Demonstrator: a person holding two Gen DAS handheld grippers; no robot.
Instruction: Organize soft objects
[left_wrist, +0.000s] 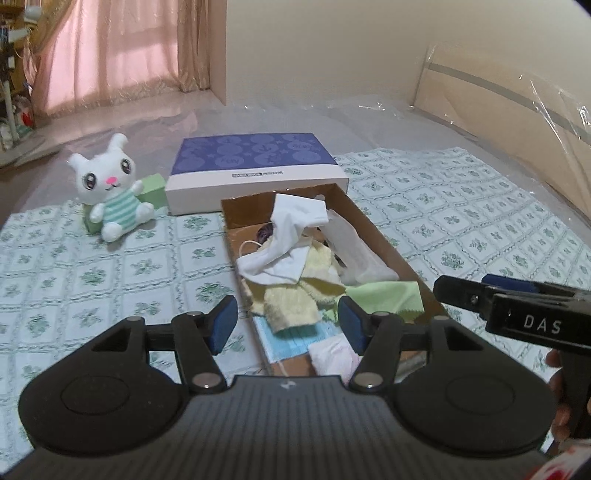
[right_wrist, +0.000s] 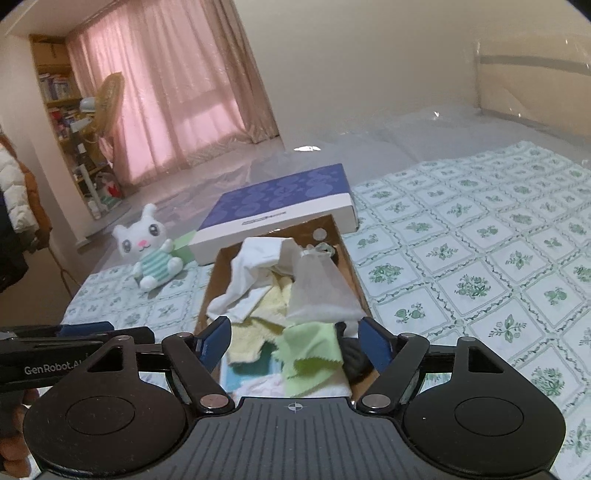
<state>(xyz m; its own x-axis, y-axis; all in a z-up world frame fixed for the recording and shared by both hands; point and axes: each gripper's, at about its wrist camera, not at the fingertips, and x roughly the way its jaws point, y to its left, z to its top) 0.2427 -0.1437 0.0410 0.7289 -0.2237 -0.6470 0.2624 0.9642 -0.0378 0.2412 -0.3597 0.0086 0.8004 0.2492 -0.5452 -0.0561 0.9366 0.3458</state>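
Observation:
An open cardboard box (left_wrist: 391, 243) (right_wrist: 349, 266) lies on the bed, full of soft items: white cloth (left_wrist: 291, 236) (right_wrist: 251, 280), yellow towel (left_wrist: 291, 299) (right_wrist: 251, 339), green cloth (left_wrist: 384, 295) (right_wrist: 310, 354), translucent pouch (right_wrist: 321, 288), blue face mask (left_wrist: 291, 341). A white plush bunny (left_wrist: 110, 192) (right_wrist: 151, 251) sits left of the box against a green block (left_wrist: 151, 190). My left gripper (left_wrist: 288, 321) is open and empty over the box's near end. My right gripper (right_wrist: 295, 343) is open and empty, over the green cloth.
The box's purple-and-white lid (left_wrist: 255, 170) (right_wrist: 280, 210) lies behind the box. A green-patterned cloth (left_wrist: 110, 266) (right_wrist: 480, 266) covers the plastic-wrapped bed. Curtains, a shelf and a fan (right_wrist: 107, 96) stand at the far left.

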